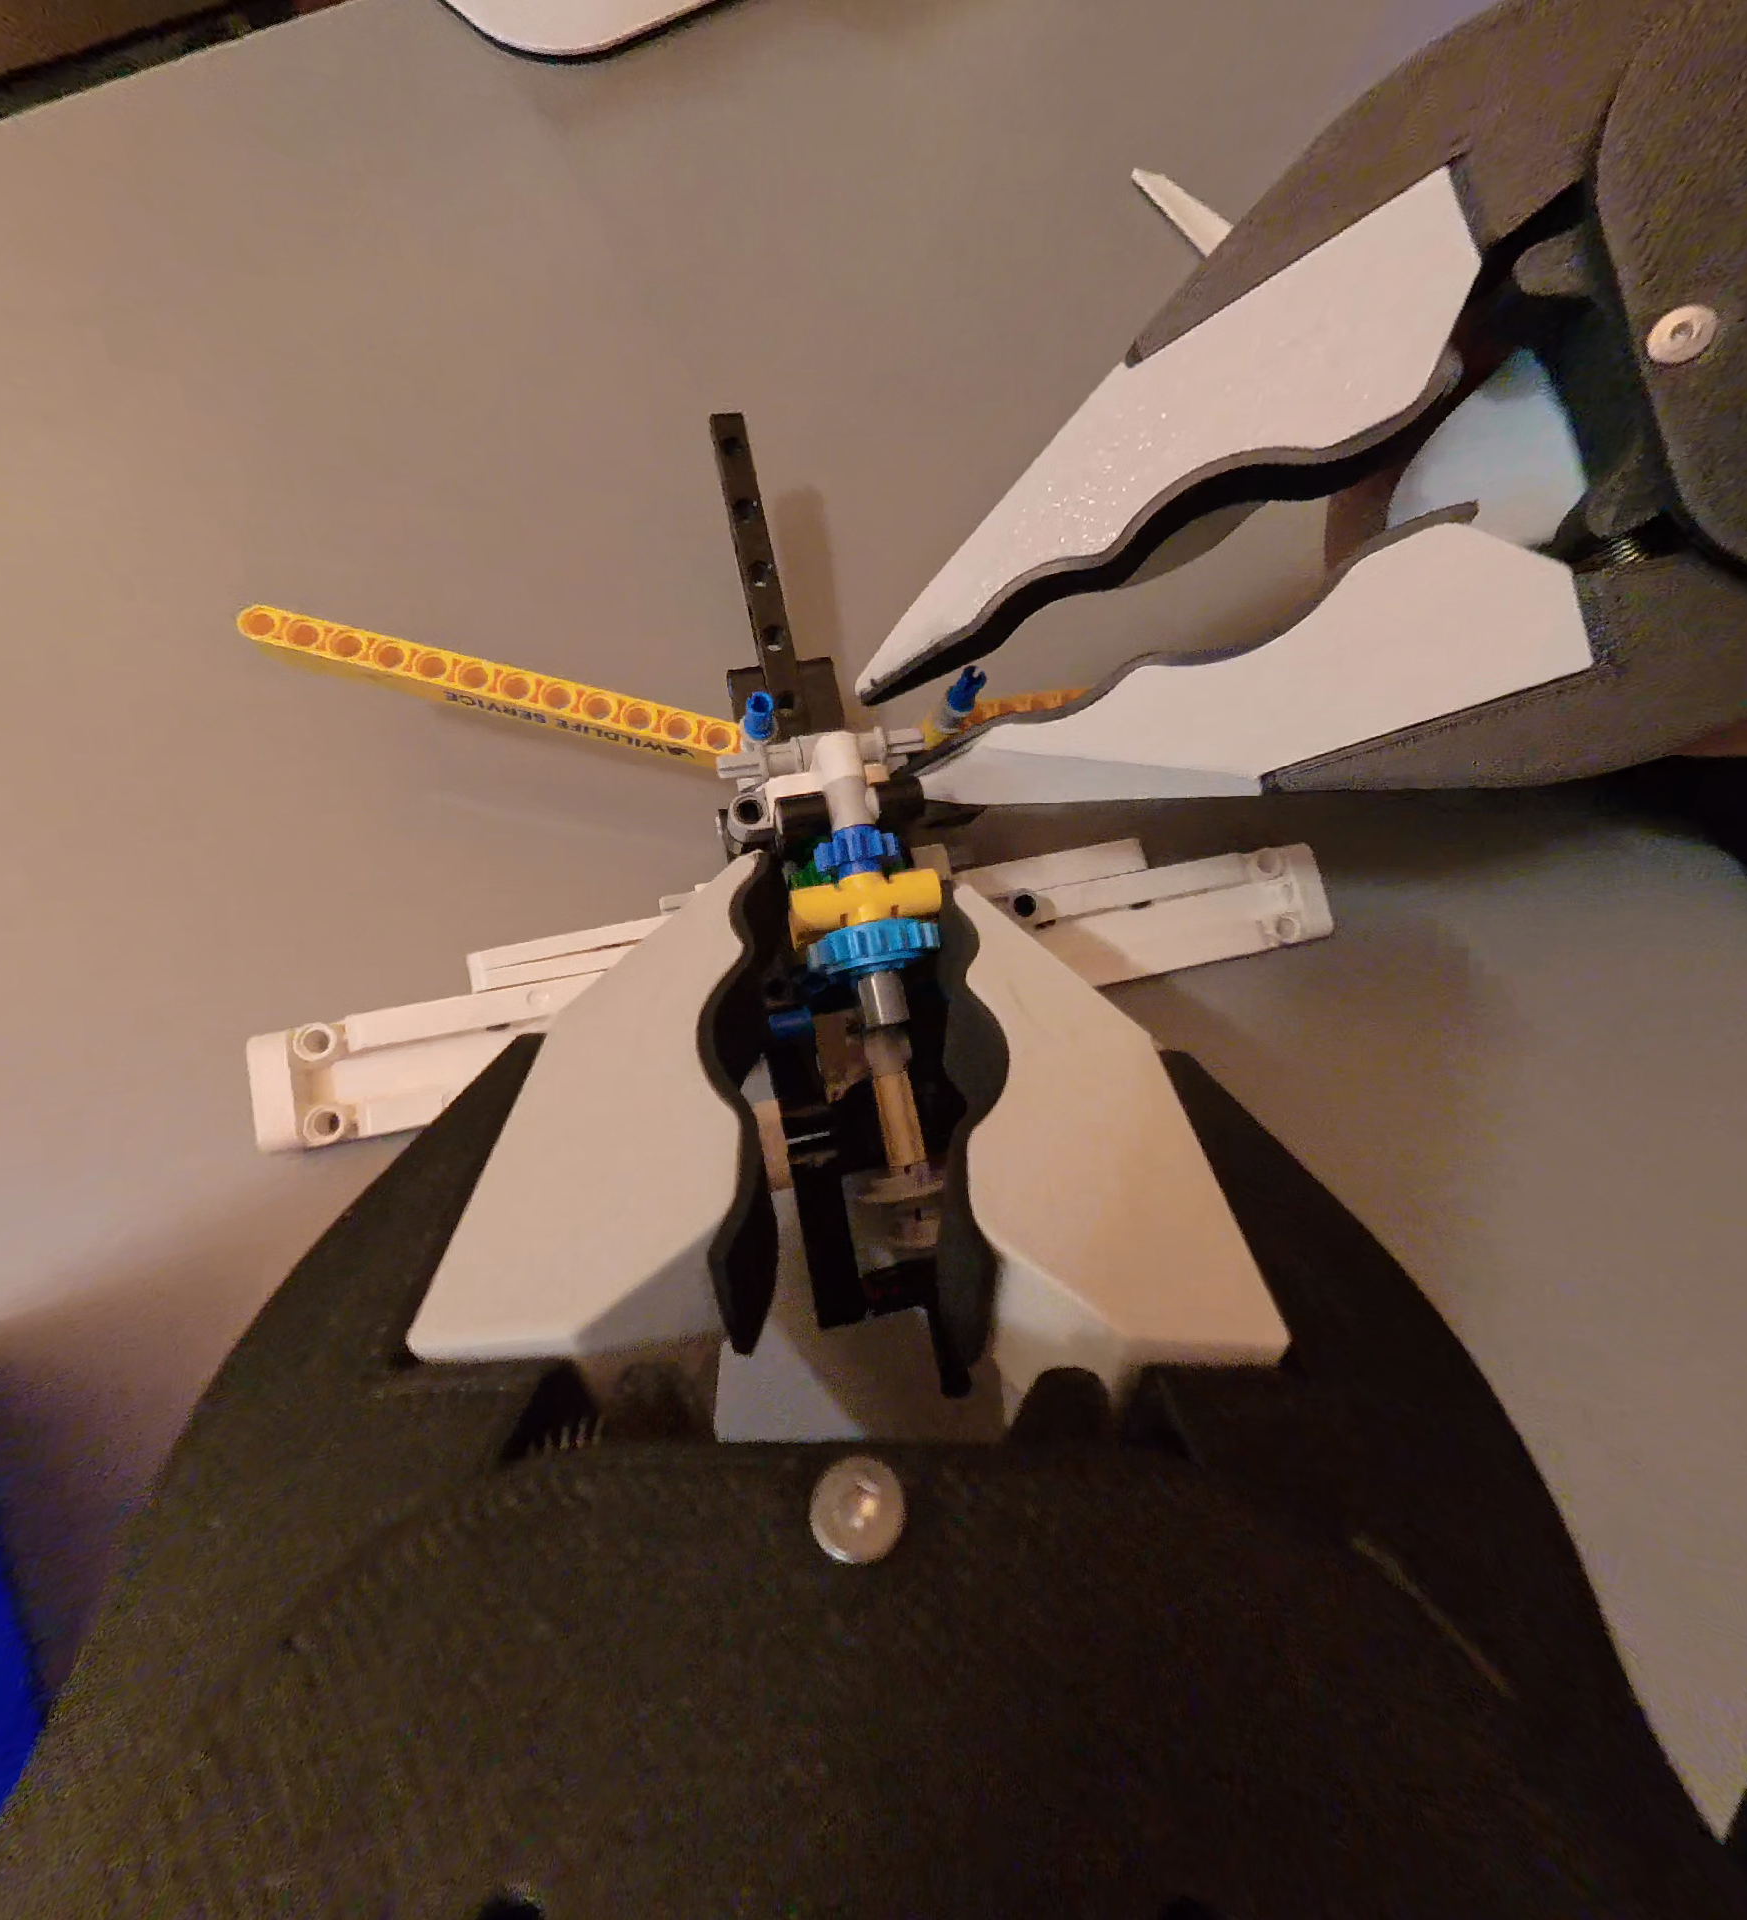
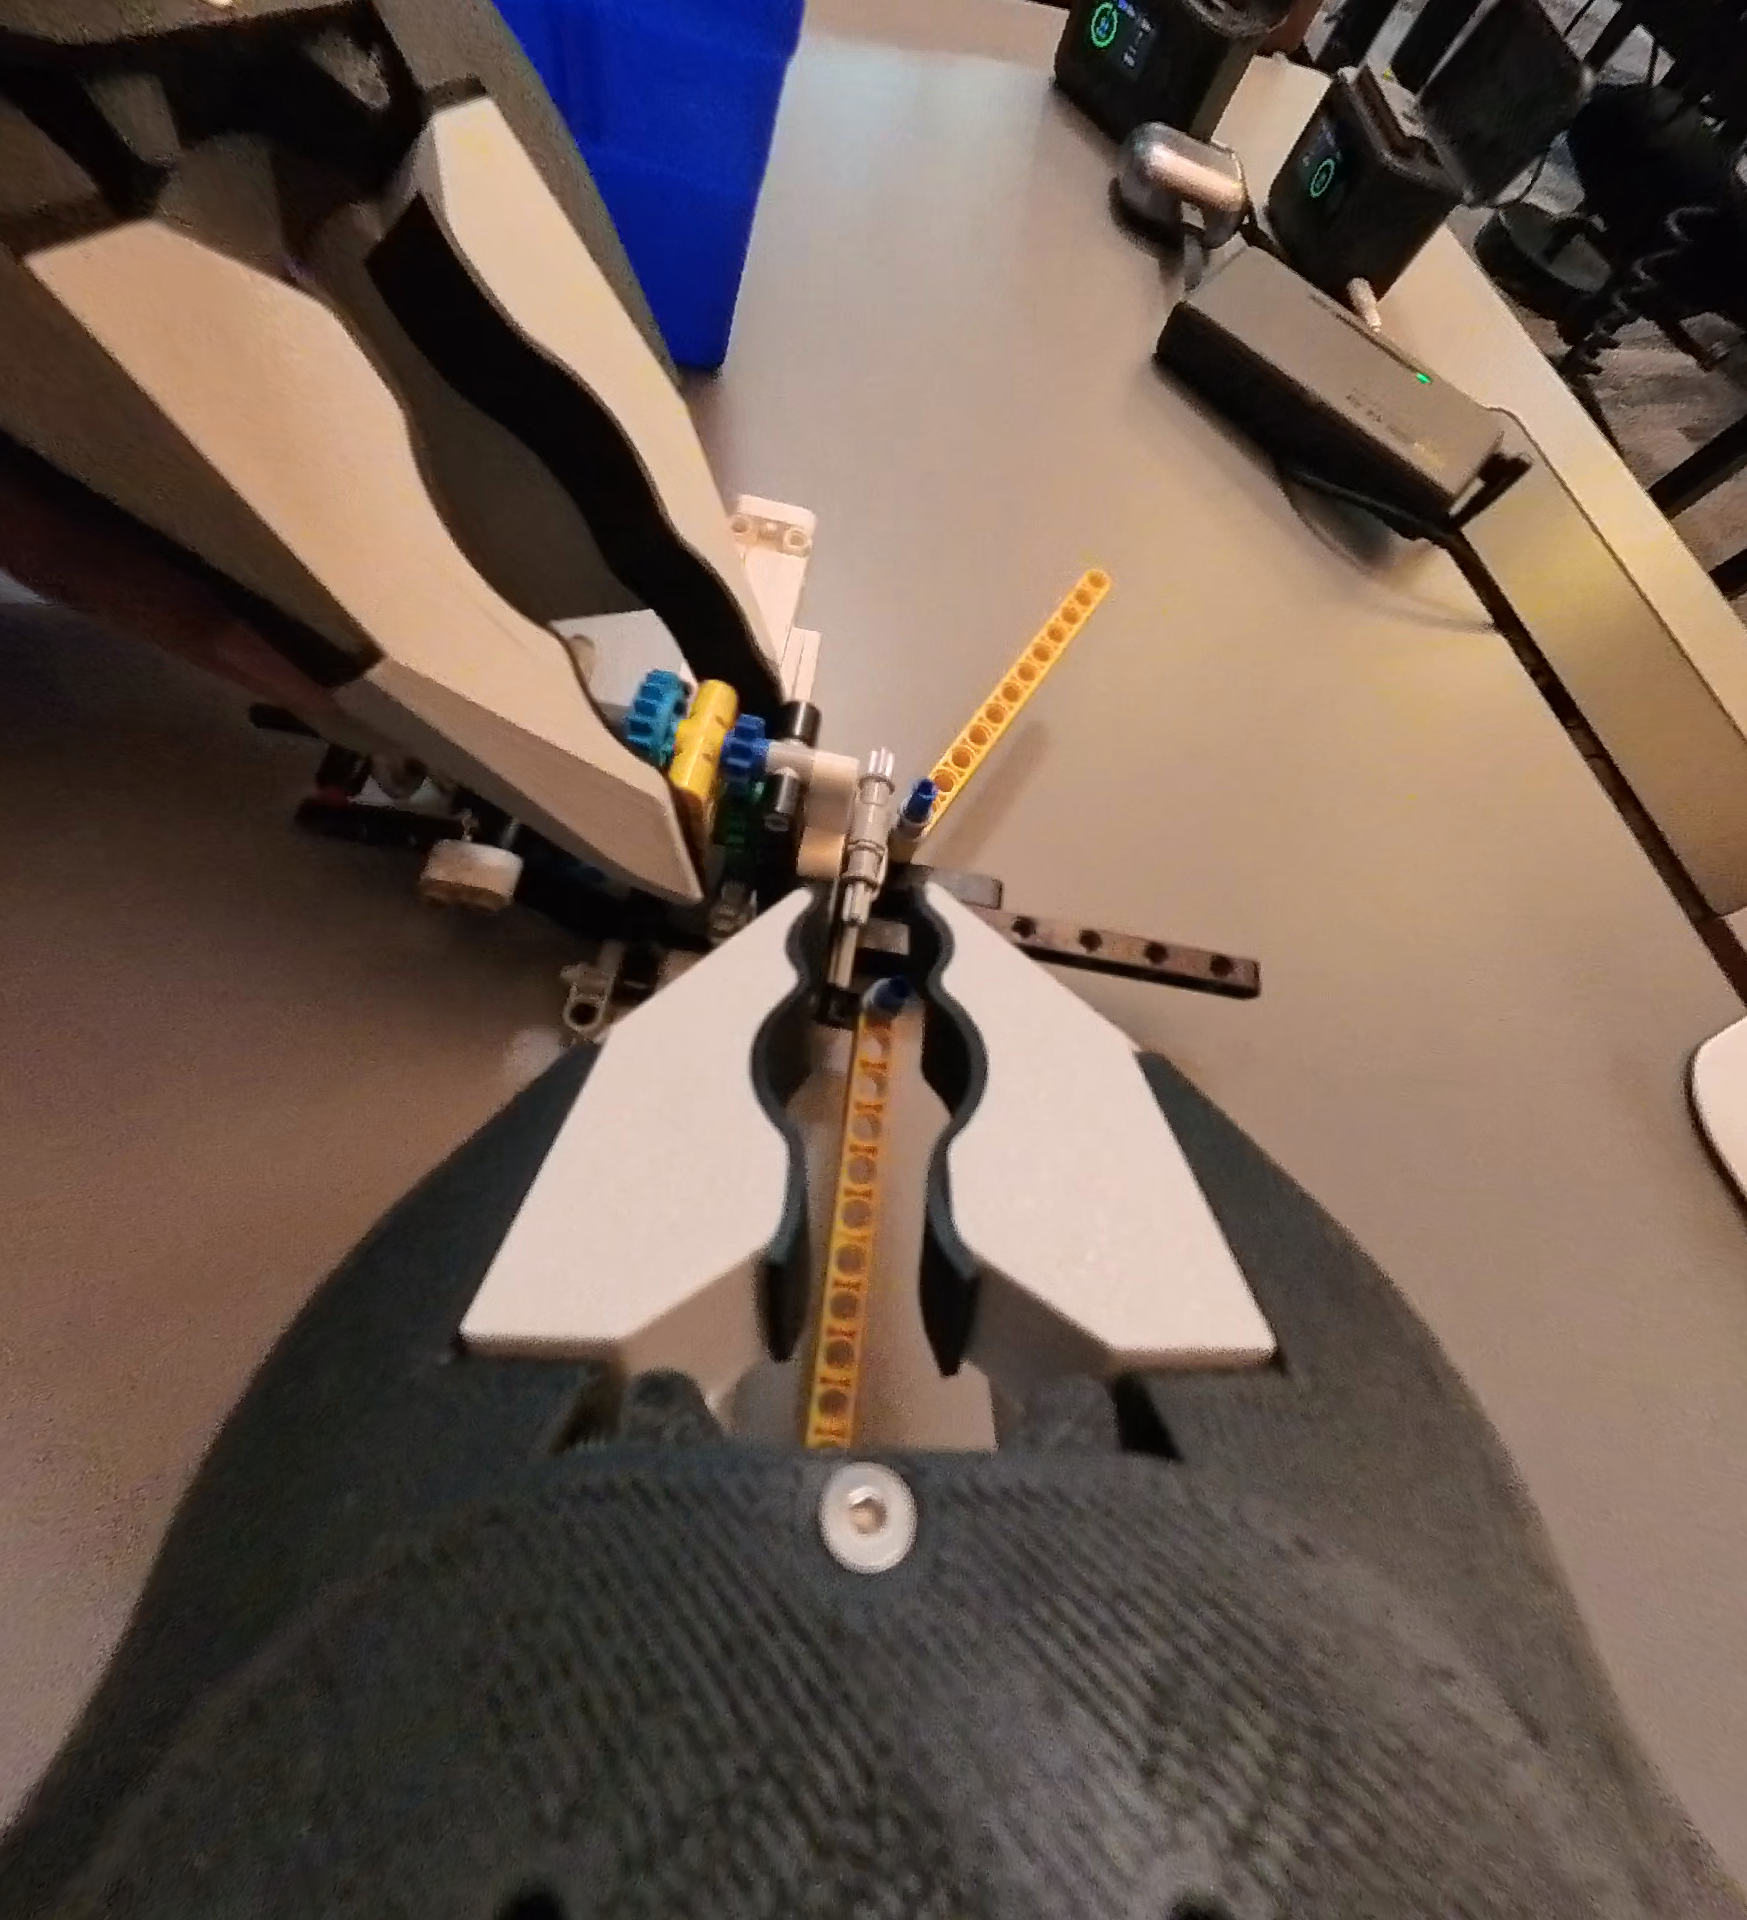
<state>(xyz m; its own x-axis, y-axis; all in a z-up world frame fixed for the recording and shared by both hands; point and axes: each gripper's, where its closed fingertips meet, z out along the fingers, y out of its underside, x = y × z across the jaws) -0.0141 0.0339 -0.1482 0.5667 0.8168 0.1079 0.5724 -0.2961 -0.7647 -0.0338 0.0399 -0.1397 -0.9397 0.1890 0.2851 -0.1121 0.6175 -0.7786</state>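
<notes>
Grey tabletop [image 1: 225, 364] supports a brick-built model [image 1: 853, 790]. Left gripper [image 1: 853, 914] stands narrowed around the model's geared shaft [image 1: 869, 935]; right gripper [image 2: 864, 935] stands narrowed around its yellow beam [image 2: 853, 1226], beside the grey hub. Pad contact cannot be confirmed for either.

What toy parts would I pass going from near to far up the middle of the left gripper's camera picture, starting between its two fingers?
Tan rod → light blue gear → yellow connector → dark blue gear → white elbow piece → black beam.
</notes>
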